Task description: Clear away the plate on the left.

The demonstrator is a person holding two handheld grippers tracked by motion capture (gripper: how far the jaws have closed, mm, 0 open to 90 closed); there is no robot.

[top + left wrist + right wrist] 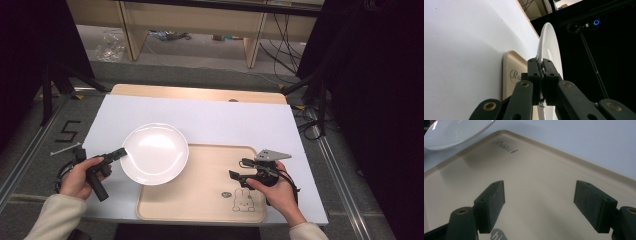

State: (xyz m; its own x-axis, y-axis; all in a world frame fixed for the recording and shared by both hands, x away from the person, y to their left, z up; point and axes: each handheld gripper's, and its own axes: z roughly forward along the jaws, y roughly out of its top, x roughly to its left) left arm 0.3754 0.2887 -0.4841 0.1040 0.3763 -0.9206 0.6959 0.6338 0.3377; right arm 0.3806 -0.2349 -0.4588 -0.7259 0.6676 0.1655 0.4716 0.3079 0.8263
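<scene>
One round, glossy white plate (155, 153); shallow, thin-rimmed, bare.

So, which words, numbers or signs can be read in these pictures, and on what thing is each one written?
"Rabbit", in cursive script: on the beige tray, near its corner.
"Ra": start of the same script on the tray; the left gripper, shut on the white plate, covers the rest.
"5": black mark on the floor.
"hi": on a white sticker, cut off.
Rabbit drawing on the tray: no words.
</scene>
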